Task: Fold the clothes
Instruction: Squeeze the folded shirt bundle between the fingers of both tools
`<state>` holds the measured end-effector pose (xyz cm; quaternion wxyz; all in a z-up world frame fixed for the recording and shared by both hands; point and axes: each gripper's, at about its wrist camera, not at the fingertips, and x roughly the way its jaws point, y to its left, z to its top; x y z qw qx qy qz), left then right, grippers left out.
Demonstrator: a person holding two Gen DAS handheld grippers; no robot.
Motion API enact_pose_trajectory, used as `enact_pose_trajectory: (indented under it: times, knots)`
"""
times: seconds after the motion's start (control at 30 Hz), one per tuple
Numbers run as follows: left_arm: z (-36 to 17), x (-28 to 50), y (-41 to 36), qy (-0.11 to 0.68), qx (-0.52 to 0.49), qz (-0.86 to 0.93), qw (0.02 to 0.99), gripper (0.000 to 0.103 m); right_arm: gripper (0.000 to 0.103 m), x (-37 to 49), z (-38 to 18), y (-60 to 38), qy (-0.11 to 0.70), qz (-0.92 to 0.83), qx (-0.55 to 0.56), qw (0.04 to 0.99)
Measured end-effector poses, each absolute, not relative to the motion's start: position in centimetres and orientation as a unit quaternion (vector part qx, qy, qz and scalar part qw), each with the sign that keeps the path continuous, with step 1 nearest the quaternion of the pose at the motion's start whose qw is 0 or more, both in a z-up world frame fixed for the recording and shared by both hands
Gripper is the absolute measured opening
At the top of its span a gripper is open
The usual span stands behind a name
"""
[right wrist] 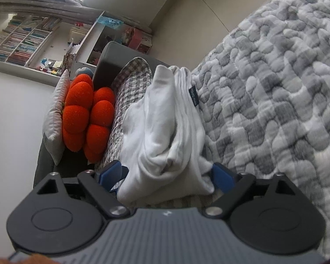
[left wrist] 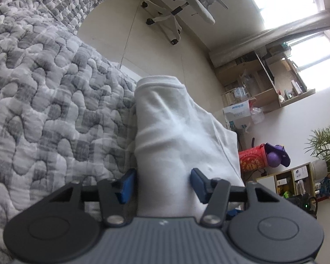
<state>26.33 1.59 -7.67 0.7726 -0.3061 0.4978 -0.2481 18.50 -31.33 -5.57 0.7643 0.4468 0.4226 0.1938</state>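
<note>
Grey quilted bedspread (left wrist: pixel 55 101) under both my tools. One folded white cotton garment (left wrist: pixel 176 136) sits between each spread pair: left gripper (left wrist: pixel 162 184) straddles it, right gripper (right wrist: pixel 165 176) too. Beyond, one orange flower-shaped cushion (right wrist: pixel 85 114), one white swivel chair (left wrist: pixel 182 6).

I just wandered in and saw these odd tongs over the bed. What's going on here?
A person is folding laundry on a grey quilt, a handheld gripper in each hand. The left gripper and the right gripper each straddle one end of a folded white garment, its cloth bunched between their blue fingers.
</note>
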Motion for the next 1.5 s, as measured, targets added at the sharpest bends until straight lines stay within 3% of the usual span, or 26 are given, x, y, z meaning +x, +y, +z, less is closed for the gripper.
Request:
enact_pose_trajectory:
  times: [0.4,0.57,0.67,1.17,1.5]
  knots:
    - [-8.5,26.8,2.5,0.471,-0.347,-0.241,0.774,0.051,0.075,21.2,-5.9,-30.7,0.408,0.197,0.418,0.788]
    - [-8.0,25.6,2.0,0.447,-0.332,-0.228,0.799,0.042,0.054,21.2,-6.1,-30.0,0.402,0.194,0.413,0.794]
    - [-7.2,24.9,1.7,0.437,-0.323,-0.224,0.81,0.037,0.048,20.7,-6.0,-30.0,0.395,0.193,0.422,0.793]
    - [-0.9,18.4,8.0,0.411,-0.322,-0.188,0.832,0.034,0.045,17.3,-1.1,-24.2,0.4,0.218,0.411,0.79]
    - [0.4,13.5,13.6,0.41,-0.318,-0.16,0.84,0.034,0.045,15.0,0.0,-18.8,0.417,0.246,0.401,0.778]
